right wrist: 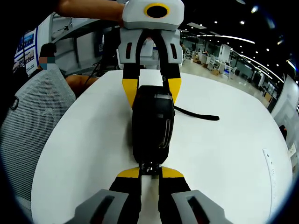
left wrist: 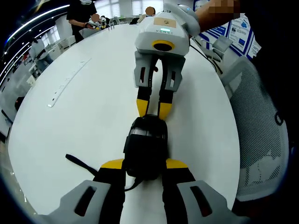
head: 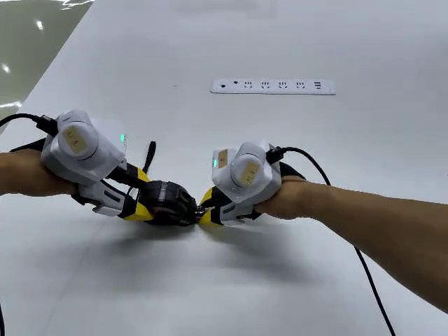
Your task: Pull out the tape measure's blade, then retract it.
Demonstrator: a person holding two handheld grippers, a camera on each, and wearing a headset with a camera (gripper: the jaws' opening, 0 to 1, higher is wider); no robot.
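While the tape (head: 168, 202) lies on the table (head: 280, 42), the left hand-held gripper (head: 142, 194) clamps it from 9 o'clock, and the right hand-held gripper (head: 205, 207), nearly closed, pinches the blade tip (right wrist: 149, 166) at 3 o'clock.

- We note the tape measure (head: 166, 201) on the table (head: 294, 280), between the two grippers.
- The left gripper (head: 142, 194) clamps it from the left, and the right gripper (head: 205, 208) pinches its right end.
- We place the power strip (head: 273, 86) behind them, well apart.
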